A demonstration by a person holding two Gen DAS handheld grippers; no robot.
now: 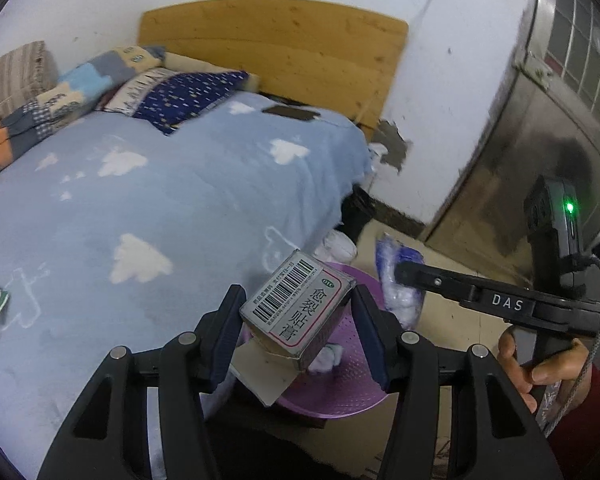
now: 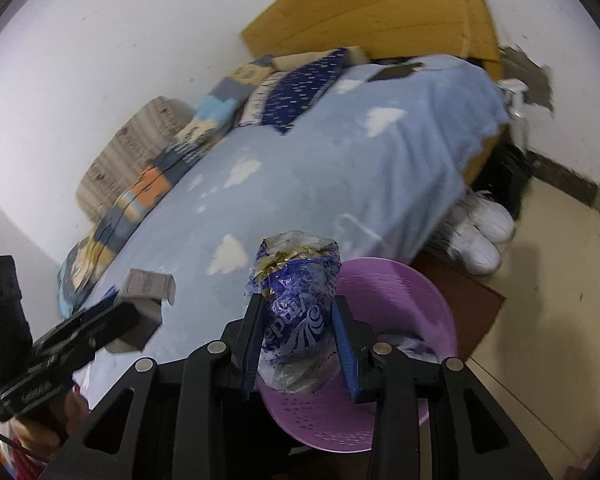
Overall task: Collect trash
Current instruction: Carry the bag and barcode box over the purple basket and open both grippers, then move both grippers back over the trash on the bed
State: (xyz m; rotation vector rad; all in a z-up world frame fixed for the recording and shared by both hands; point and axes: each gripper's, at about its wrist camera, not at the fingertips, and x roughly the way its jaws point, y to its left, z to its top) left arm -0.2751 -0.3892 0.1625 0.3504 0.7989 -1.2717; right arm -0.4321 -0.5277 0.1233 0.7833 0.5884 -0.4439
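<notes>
Over purple basket (image 1: 340, 364): box (image 1: 300, 306) hides contents, probably tissue.

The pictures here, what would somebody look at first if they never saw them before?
Probably the big blue cloud blanket covering the bed, which fills most of both views. Next, the trash held up close: the left gripper squeezes a small grey box with a barcode, and the right gripper squeezes a crumpled blue plastic wrapper. Both hang over a purple basket on the floor beside the bed.
</notes>
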